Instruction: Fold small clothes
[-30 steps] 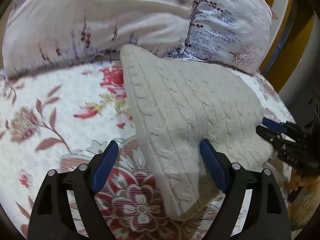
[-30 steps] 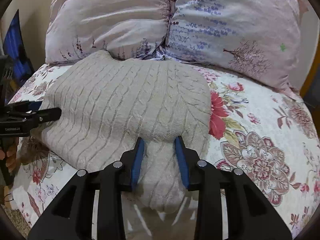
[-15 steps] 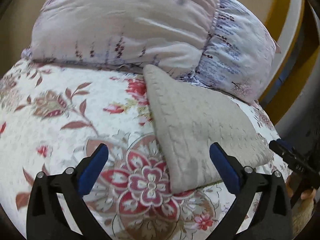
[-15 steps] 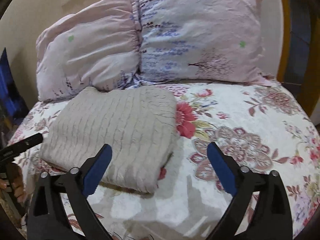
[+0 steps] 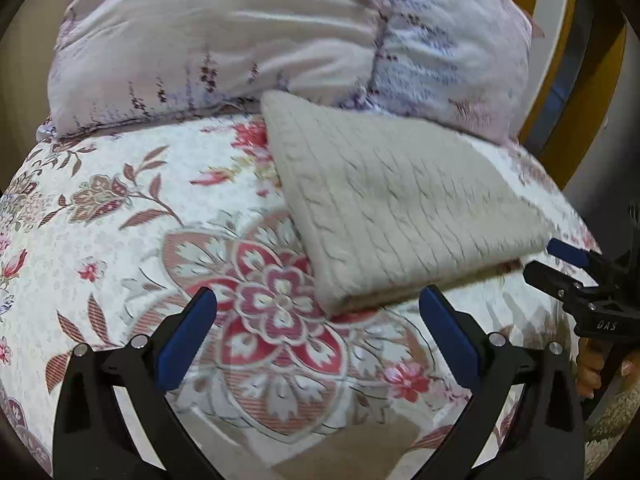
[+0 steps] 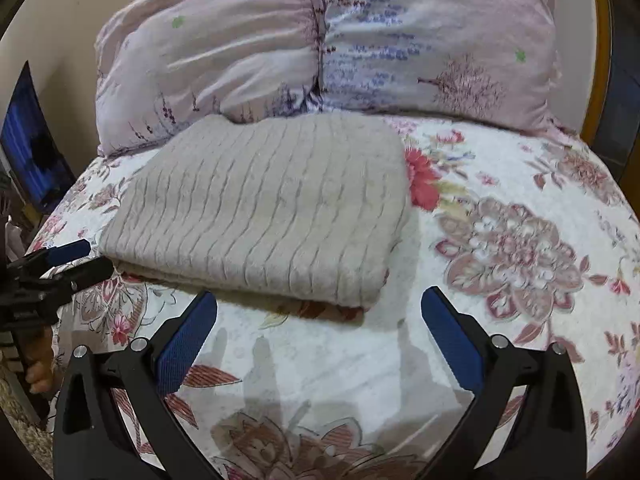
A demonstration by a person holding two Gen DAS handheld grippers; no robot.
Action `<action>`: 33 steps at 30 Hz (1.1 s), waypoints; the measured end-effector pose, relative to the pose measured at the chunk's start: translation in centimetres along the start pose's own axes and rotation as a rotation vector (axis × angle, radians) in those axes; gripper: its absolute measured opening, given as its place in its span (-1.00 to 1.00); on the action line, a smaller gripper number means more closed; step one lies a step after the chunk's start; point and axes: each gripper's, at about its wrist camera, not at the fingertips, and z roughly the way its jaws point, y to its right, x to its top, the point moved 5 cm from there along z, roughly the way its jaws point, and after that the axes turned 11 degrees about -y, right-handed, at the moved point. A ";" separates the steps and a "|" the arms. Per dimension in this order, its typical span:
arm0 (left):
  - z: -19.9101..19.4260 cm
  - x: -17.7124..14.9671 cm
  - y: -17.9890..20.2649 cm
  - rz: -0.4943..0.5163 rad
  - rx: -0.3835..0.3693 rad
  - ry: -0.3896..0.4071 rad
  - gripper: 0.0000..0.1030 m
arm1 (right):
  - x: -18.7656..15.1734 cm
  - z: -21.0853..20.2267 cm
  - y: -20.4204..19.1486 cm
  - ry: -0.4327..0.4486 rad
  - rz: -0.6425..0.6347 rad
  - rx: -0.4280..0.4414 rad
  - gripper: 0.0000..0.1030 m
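A folded cable-knit sweater (image 6: pixel 260 208), beige, is laid flat on the bed's floral bedspread (image 6: pixel 500 240), far edge up against two pillows (image 6: pixel 320 36) at the head of the bed. No containers are seen; nothing is held in or under anything except the sweater resting on the spread. In the right wrist view the sweater's long axis is run left-right, w/ the knit ribs running near-far; the folded thick edge is turned toward the near side, its near right corner rounded. In the left wrist view the same sweater (image 5: pixel 400 208) is seen skewed, one corner pointed far-left toward the pillows (image 5: pixel 260 36), its layered edge facing near.

Left tool (image 5: pixel 320 320) is spread wide, released, jaws just opened up, nothing between the blue pads; only bedspread (image 5: pixel 120 220) is seen between them, sweater just beyond the right finger. Right tool (image 6: pixel 320 316) likewise is spread wide, released, jaws just opened, nothing gripped; sweater's near edge lies just beyond its tips. Each tool is seen at the edge of the other's view, near the sweater's side corners, apart from the fabric as far as can be told.
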 end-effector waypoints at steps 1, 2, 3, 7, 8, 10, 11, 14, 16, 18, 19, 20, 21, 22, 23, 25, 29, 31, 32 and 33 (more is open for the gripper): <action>0.3 -0.1 0.4 0.010 0.016 -0.015 0.96 | -0.1 0.2 -0.1 -0.009 0.003 -0.001 0.97; 0.5 -0.1 0.6 0.018 0.029 -0.020 0.96 | -0.2 0.5 -0.1 -0.020 0.008 -0.008 0.97; 0.7 -0.2 0.8 0.026 0.043 -0.026 0.96 | -0.3 0.6 -0.2 -0.026 0.010 -0.014 0.97; 1.8 -0.3 1.2 0.033 0.096 -0.062 0.96 | -0.4 1.2 -0.3 -0.046 0.016 -0.048 0.97; 2.1 -0.3 1.2 0.030 0.103 -0.072 0.96 | -0.4 1.4 -0.4 -0.052 0.018 -0.058 0.97; 2.5 -0.4 1.1 0.020 0.113 -0.088 0.96 | -0.5 1.6 -0.4 -0.059 0.019 -0.074 0.97; 2.7 -0.4 1.0 0.016 0.117 -0.093 0.96 | -0.5 1.8 -0.3 -0.063 0.020 -0.079 0.97; 2.9 -0.3 0.7 0.004 0.134 -0.097 0.96 | -0.6 2.2 -0.1 -0.078 0.030 -0.090 0.97; 3.0 -0.3 0.7 -0.001 0.141 -0.098 0.96 | -0.6 2.4 0.1 -0.085 0.037 -0.096 0.97; 3.1 -0.2 0.6 0.001 0.152 -0.098 0.96 | -0.7 2.5 0.3 -0.092 0.042 -0.099 0.97; 3.2 -0.2 0.7 0.003 0.161 -0.098 0.96 | -0.7 2.6 0.3 -0.096 0.041 -0.103 0.97; 3.2 -0.1 0.7 0.005 0.169 -0.098 0.96 | -0.8 2.7 0.3 -0.099 0.040 -0.108 0.97; 3.3 -0.1 0.8 0.004 0.177 -0.098 0.96 | -0.8 2.9 0.3 -0.106 0.040 -0.114 0.97; 3.3 -0.1 0.9 0.002 0.184 -0.096 0.96 | -0.9 3.0 0.3 -0.112 0.040 -0.116 0.97; 3.3 -0.1 0.9 -0.003 0.186 -0.094 0.96 | -0.9 3.1 0.3 -0.115 0.036 -0.124 0.97; 3.4 -0.1 0.9 -0.010 0.191 -0.091 0.96 | -0.8 3.2 0.2 -0.119 0.029 -0.134 0.97; 3.4 0.0 0.8 -0.017 0.194 -0.084 0.96 | -0.9 3.2 0.3 -0.119 0.030 -0.135 0.97; 3.5 0.0 0.8 -0.020 0.195 -0.082 0.97 | -0.9 3.2 0.3 -0.118 0.030 -0.135 0.97; 3.5 0.0 0.7 -0.021 0.195 -0.081 0.97 | -0.9 3.1 0.3 -0.118 0.031 -0.136 0.97; 3.5 0.0 0.7 -0.022 0.195 -0.080 0.97 | -0.9 3.2 0.3 -0.118 0.031 -0.136 0.97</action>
